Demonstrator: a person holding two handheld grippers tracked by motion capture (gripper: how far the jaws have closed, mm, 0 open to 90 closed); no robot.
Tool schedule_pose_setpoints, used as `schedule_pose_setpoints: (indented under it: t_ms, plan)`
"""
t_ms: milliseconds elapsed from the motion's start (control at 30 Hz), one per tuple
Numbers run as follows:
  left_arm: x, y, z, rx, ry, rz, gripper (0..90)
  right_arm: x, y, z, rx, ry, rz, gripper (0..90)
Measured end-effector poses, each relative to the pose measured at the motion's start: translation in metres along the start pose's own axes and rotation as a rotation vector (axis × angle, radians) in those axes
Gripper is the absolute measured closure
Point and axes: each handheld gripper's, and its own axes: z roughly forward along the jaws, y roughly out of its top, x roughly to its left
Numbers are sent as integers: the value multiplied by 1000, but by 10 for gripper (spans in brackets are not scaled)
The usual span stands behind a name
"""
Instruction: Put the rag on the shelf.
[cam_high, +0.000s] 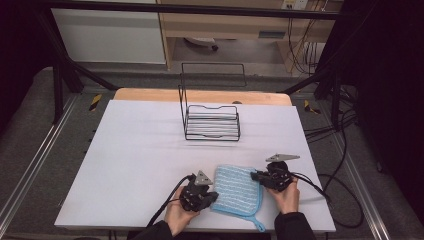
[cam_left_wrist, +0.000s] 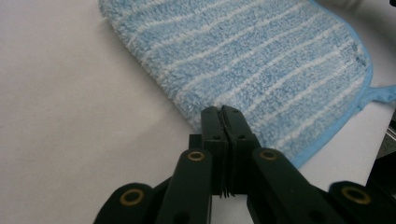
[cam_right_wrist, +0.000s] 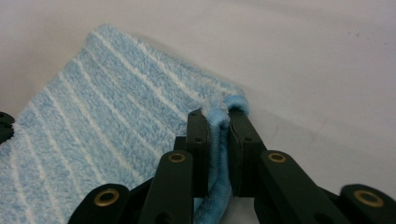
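Blue cloth (cam_high: 238, 190) lying at the bench's (cam_high: 140, 165) 5 o'clock; right gripper (cam_right_wrist: 218, 113) is clenching its piped edge, left gripper (cam_left_wrist: 221, 113) apparently nipping its fringe. Lift both evenly, keeping the cloth taut.

Black jaws, brass rivets, grey plates, dark sleeves (cam_high: 294, 226).

The high view looks down and forward over the table (cam_high: 150, 150). Both gripper views sit close, sharing the blue cloth (cam_left_wrist: 261, 65) at its near edge.
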Motion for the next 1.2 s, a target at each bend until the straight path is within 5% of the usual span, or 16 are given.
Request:
schedule_pose_setpoints:
  t_ms: [267, 733, 967, 1100, 1200]
  plan:
    - [3, -4, -11, -1, 35, 13, 897, 11, 9, 5, -19, 3, -41, 813]
    - [21, -23, -38, 11, 72, -32, 894, 38, 27, 32, -19, 74, -100, 797]
    - [26, -20, -43, -22, 62, -12, 797, 35, 26, 29, -58, 62, -147, 604]
    - [39, -8, -52, -76, 79, -37, 569, 29, 29, 15, -128, 74, -141, 383]
    - [49, 3, -52, -95, 102, -41, 499, 23, 28, 11, -134, 66, -134, 294]
